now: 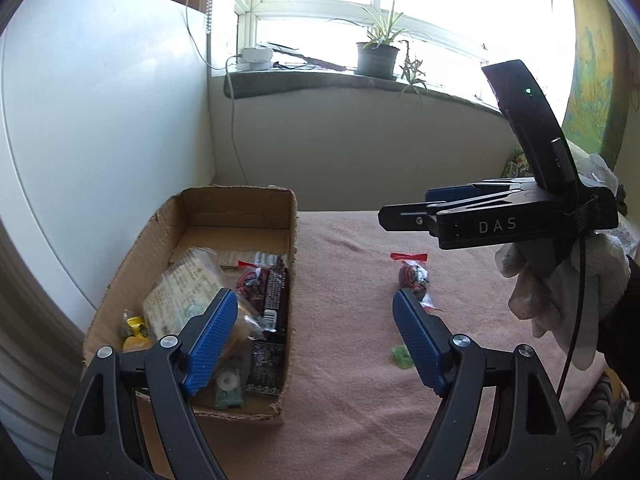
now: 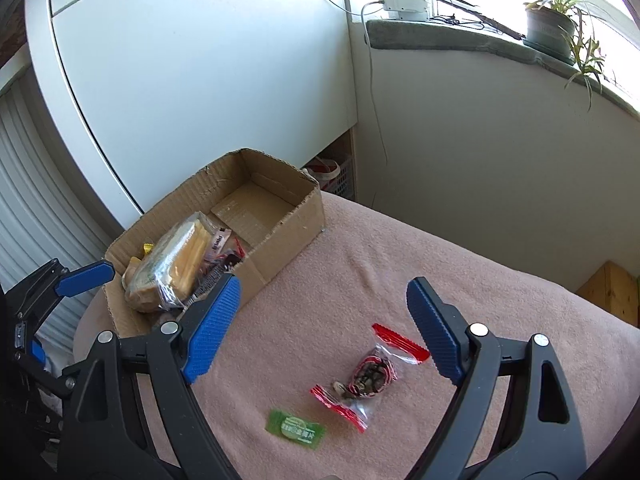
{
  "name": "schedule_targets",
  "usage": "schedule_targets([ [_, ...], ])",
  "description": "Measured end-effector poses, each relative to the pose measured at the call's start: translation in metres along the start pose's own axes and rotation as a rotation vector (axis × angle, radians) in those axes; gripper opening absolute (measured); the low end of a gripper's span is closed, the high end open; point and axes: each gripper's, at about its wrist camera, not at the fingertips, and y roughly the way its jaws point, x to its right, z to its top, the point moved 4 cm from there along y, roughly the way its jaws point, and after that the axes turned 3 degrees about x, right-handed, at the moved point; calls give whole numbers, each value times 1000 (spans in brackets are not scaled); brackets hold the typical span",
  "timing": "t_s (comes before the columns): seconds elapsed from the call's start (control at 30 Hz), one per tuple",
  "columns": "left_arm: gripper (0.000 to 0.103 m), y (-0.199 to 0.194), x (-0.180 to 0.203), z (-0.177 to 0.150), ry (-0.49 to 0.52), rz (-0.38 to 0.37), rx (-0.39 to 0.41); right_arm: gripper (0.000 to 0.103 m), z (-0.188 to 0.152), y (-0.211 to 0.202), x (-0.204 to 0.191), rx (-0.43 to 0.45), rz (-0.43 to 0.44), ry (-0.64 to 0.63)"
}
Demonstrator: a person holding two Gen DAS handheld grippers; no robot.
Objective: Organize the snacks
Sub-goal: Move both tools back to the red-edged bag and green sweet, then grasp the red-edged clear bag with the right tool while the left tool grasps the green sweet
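Observation:
An open cardboard box (image 1: 240, 200) (image 2: 288, 216) on the pink cloth holds several snacks: a clear pack of biscuits (image 1: 180, 292) (image 2: 176, 272), dark packets (image 1: 276, 296) and a yellow sweet (image 1: 136, 326). Outside the box lie a clear bag with red strips (image 1: 414, 274) (image 2: 372, 372) and a small green sweet (image 1: 402, 356) (image 2: 296, 428). My left gripper (image 1: 314, 344) is open and empty, its left finger over the box's near end. My right gripper (image 2: 324, 328) (image 1: 406, 208) is open and empty above the bag, held by a gloved hand (image 1: 560, 292).
The pink cloth (image 2: 440, 248) covers the table. A white cabinet (image 2: 180, 80) stands behind the box. A windowsill holds a potted plant (image 1: 378, 56) and a white adapter (image 2: 404, 2) with a hanging cable. A wooden crate (image 2: 612, 292) sits past the table's right edge.

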Motion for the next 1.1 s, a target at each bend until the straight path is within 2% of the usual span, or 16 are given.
schedule_targets([
  [0.1, 79, 12, 23, -7, 24, -82, -42, 87, -16, 3, 22, -47, -15, 42],
  [0.2, 61, 25, 42, -16, 66, -141, -92, 87, -32, 12, 41, -123, -19, 121],
  [0.3, 55, 39, 57, -24, 110, -193, -142, 87, -45, 16, 53, -160, -4, 175],
  [0.43, 43, 57, 70, -31, 151, -226, -200, 87, -56, 24, 62, -206, 35, 254],
  [0.57, 42, 70, 72, -34, 167, -246, -241, 80, -62, 30, 61, -230, 54, 265],
  [0.83, 41, 90, 83, -37, 230, -252, -282, 80, -63, 47, 55, -254, 55, 266],
  [0.97, 41, 101, 87, -36, 244, -263, -309, 72, -63, 54, 54, -265, 44, 264],
  [1.1, 32, 101, 92, -38, 258, -261, -312, 70, -63, 62, 53, -278, 30, 255],
])
